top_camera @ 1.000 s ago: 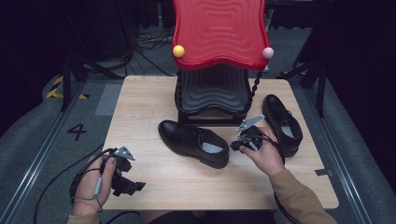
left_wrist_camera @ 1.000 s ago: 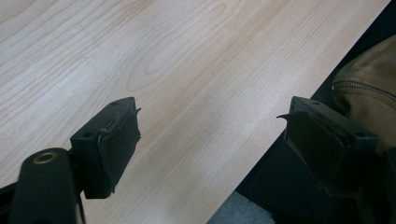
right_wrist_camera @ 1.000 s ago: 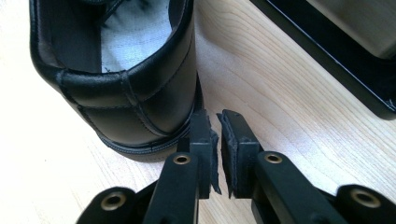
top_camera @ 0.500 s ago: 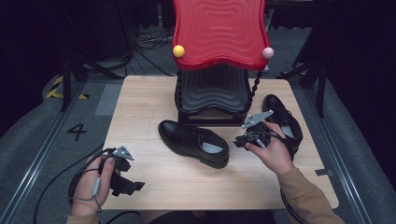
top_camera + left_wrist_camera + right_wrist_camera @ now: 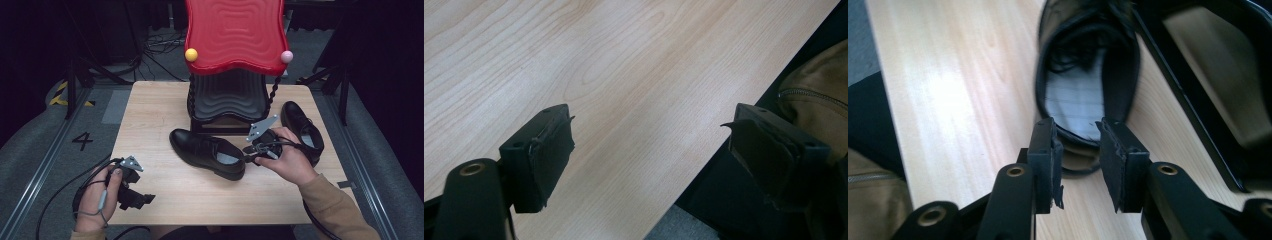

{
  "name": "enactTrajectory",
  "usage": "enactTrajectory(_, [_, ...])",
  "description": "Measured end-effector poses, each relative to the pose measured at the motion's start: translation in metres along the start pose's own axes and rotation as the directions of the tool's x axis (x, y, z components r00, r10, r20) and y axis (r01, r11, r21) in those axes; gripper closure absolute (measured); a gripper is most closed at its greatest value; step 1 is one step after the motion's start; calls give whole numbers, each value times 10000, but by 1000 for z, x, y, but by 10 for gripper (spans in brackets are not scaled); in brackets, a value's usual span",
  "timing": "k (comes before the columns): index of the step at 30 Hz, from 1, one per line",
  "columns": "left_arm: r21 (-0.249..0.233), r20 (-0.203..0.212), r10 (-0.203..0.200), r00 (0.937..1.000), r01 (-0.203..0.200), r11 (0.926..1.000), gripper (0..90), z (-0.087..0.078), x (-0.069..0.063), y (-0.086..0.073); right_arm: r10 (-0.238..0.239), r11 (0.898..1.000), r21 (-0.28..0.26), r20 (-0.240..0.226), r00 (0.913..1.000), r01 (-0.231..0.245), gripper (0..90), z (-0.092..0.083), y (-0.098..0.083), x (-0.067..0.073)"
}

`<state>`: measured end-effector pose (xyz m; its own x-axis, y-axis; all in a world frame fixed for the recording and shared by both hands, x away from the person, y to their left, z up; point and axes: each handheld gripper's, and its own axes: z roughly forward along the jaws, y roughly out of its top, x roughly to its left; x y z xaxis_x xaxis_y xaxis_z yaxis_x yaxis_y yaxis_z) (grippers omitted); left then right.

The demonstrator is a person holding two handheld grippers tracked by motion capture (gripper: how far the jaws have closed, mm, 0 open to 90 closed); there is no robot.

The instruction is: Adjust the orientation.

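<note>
Beside the red stand (image 5: 234, 37), just in front of its black base, the near black shoe (image 5: 207, 152) lay on the wooden table (image 5: 150, 115). The right gripper (image 5: 1075, 150) hung above the shoe's heel; its jaws had just been opening, nothing squeezed between them. If it bumped the heel, the shoe could slide or tip. The left gripper (image 5: 651, 150) waited wide open, farther from the stand.

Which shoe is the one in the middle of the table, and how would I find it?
Find the wavy red shelf stand at the table's far edge. Just in front of its dark base lies a black lace-up shoe, slanted, heel toward the right gripper. The other black shoe lies apart, beyond that hand, near the right edge.
</note>
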<state>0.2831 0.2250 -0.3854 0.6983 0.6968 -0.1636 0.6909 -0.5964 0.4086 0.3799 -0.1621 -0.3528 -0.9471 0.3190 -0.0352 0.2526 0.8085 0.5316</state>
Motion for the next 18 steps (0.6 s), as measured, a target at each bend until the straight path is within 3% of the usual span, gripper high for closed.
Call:
enactTrajectory(11, [33,64,45,10000,-46,10000,182,1,0,1,-843,9899,1069,-817,9931,929,619,31,21,7])
enactTrajectory(18, [72,108,92,9999,-93,9999,183,3,0,1,-793,9705,2154,-1387,9871,1083,614,65,23,6])
